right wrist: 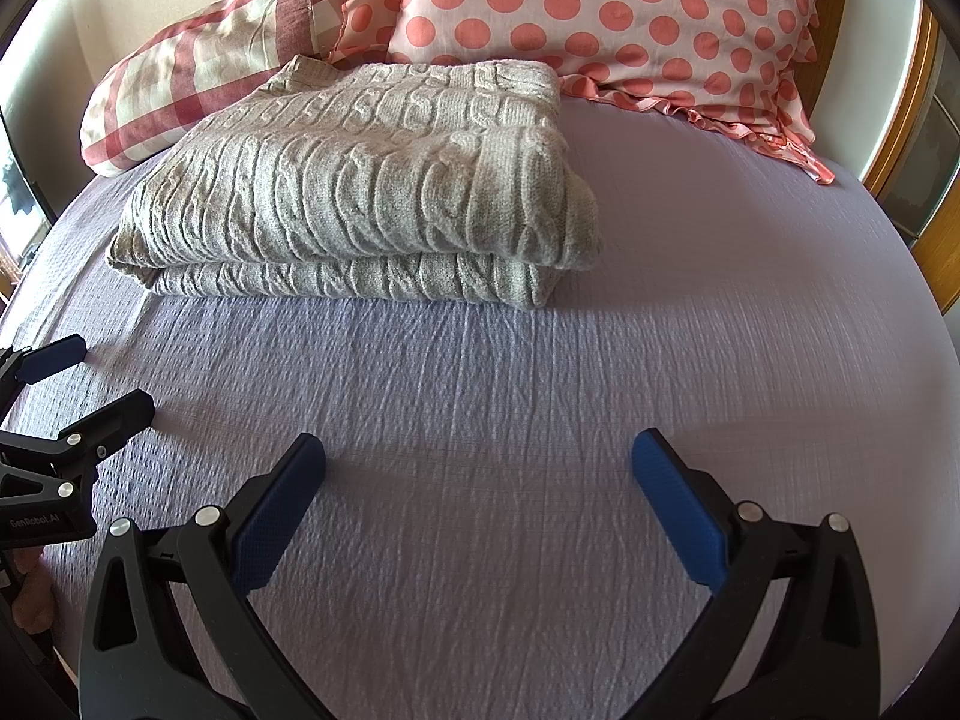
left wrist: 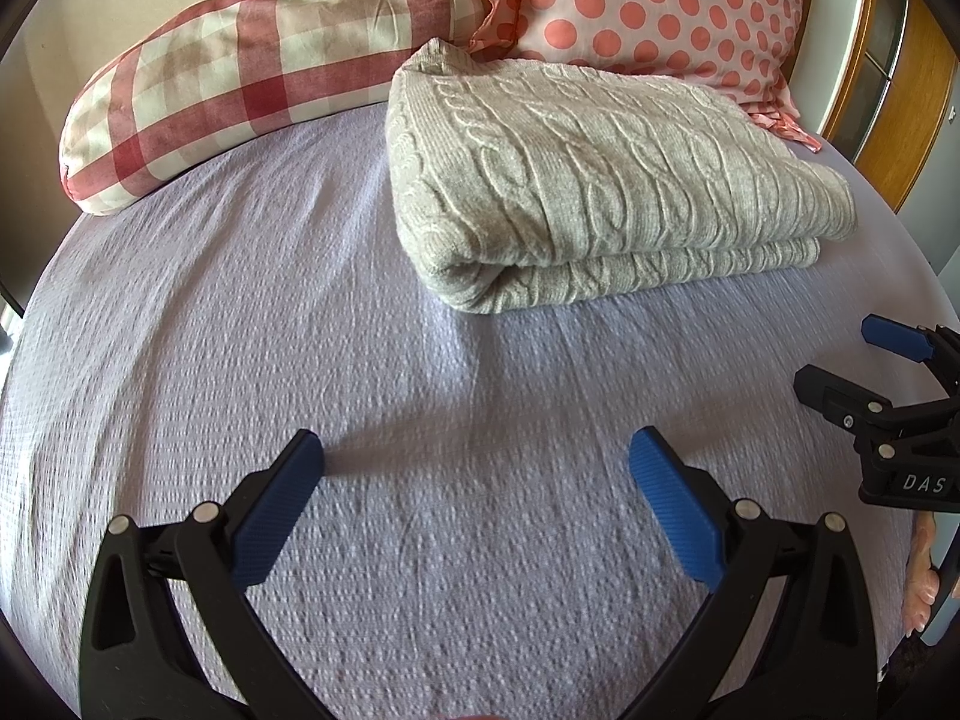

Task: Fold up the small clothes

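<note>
The left claw (left wrist: 477, 456) fills the bottom of the left wrist view, its two black plastic arms spread wide apart with nothing between them. Each finger ends in a flat blue pad (left wrist: 672, 504) with a fine ribbed grain, and round silver rivets mark the pivots. The right claw (right wrist: 479, 459) sits the same way at the bottom of the right wrist view, jaws apart and empty, its blue pads (right wrist: 678, 507) angled outward. Each claw also shows at the edge of the other's view: the right one at the right edge of the left wrist view, the left one at the left edge of the right wrist view.

Both claws hover over the bed sheet (left wrist: 420, 540), a pale lavender fabric with a puckered, crinkled weave and soft creases.

Farther up, well apart from both claws, lies the sweater (right wrist: 360, 198), a light grey cable knit with raised braided ribs. It is folded into a thick, roughly rectangular stack of layers with a rounded fold along one side, resting flat on the sheet in the upper middle of each frame (left wrist: 600, 180).

Behind it, in the upper left, a plump bolster-like pillow (left wrist: 240, 72) in red and cream check leans against the wall. In the upper right, a smooth pink pillow (right wrist: 600, 6) with coral polka dots and a ruffled edge touches the sweater's far side. A wooden bed frame (left wrist: 900, 90) shows at the far right.
</note>
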Tool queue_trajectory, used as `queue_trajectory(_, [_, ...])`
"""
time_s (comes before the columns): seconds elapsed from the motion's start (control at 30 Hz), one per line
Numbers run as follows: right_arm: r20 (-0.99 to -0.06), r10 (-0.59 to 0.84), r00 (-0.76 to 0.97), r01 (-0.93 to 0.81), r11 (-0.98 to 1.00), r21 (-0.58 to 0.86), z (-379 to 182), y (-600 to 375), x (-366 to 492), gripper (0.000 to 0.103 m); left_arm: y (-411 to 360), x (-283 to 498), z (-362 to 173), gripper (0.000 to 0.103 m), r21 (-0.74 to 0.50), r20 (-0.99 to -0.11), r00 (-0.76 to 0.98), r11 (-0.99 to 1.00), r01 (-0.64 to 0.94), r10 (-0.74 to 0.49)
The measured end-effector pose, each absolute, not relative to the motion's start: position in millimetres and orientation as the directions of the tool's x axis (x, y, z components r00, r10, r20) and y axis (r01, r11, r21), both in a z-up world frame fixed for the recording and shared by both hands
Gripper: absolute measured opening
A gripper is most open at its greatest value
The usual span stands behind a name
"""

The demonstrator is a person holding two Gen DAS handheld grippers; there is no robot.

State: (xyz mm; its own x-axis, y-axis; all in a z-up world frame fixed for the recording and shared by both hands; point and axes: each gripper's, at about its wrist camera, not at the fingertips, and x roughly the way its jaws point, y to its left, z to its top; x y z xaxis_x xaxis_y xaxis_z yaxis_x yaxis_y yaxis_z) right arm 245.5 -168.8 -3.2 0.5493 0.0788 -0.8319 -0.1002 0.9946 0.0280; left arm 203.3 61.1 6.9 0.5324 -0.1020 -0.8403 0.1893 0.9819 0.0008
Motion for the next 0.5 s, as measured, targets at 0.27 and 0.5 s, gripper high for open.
queue_trajectory(0.27, [-0.832, 0.079, 0.549, -0.101, 0.995, 0.028, -3.2, -168.7, 245.5, 0.102, 61.4, 203.7, 7.1, 0.101, 0.001, -0.84, 0.534, 0.982, 0.19, -0.102])
queue_trajectory(0.5, [-0.832, 0.079, 0.549, -0.101, 0.995, 0.028, -3.2, -169.0, 245.6, 0.102, 61.5, 203.7, 7.0, 0.101, 0.003, -0.835, 0.541, 0.982, 0.19, -0.102])
